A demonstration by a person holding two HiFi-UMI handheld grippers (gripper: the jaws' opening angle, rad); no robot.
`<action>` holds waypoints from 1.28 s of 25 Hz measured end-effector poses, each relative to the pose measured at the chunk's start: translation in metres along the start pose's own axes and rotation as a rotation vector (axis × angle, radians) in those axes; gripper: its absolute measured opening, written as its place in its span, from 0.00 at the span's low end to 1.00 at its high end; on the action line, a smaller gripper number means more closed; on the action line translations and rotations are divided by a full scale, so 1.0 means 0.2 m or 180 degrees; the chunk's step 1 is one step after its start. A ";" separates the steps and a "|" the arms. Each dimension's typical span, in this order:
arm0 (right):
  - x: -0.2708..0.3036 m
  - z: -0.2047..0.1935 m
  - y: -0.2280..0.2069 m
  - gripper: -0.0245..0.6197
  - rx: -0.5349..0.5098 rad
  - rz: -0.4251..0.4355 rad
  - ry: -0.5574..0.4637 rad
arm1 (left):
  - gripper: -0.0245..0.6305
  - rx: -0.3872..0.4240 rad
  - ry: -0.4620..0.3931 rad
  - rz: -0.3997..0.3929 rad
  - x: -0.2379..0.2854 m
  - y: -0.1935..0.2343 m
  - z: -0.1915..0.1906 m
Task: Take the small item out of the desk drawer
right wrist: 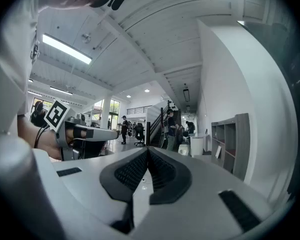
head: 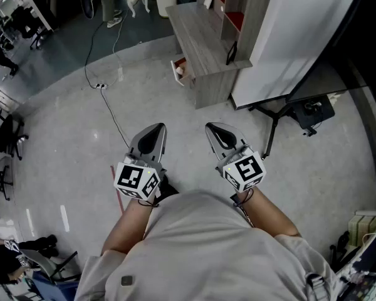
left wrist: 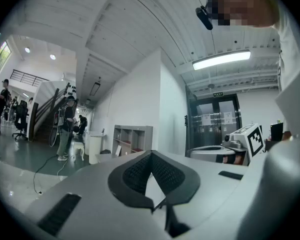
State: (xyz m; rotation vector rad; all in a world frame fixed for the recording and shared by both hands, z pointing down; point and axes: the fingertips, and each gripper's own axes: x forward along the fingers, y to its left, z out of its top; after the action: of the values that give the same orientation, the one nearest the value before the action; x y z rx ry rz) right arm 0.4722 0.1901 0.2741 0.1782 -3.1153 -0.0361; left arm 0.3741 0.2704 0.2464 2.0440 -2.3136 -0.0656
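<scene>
Well apart from the grey wooden table [head: 208, 39], left tool [head: 155, 132] and right tool [head: 216, 130] both closed on nothing, with the small item, presumably light and rigid, inside the pulled-out white drawer [head: 177, 66], best pinched across its narrowest sides.

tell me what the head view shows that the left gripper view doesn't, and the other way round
Only the head view: the open drawer of the grey wooden desk, and the square-marker cube on the left gripper. Only the left gripper view: the long ceiling strip light, the dark glass double doors, and that gripper's ribbed black pads met at the tips, nothing between. Both: the desk with its open shelf unit, and the right gripper.
</scene>
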 end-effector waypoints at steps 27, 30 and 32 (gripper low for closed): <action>0.24 -0.06 0.05 0.07 0.0112 -0.0034 0.0150 | 0.06 -0.0072 0.0062 -0.0009 -0.01 0.31 -0.04; 0.37 -0.06 0.09 0.07 0.0072 -0.0022 0.0181 | 0.06 -0.0111 0.0064 0.0010 -0.02 0.45 -0.05; 0.48 -0.06 0.12 0.07 0.0035 -0.0012 0.0198 | 0.06 -0.0131 0.0060 0.0024 -0.03 0.57 -0.06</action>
State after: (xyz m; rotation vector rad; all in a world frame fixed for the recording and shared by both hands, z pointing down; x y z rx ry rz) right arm 0.3746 0.2023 0.2894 0.1818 -3.0538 -0.0134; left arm 0.2635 0.2910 0.2658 2.0078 -2.2893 -0.0923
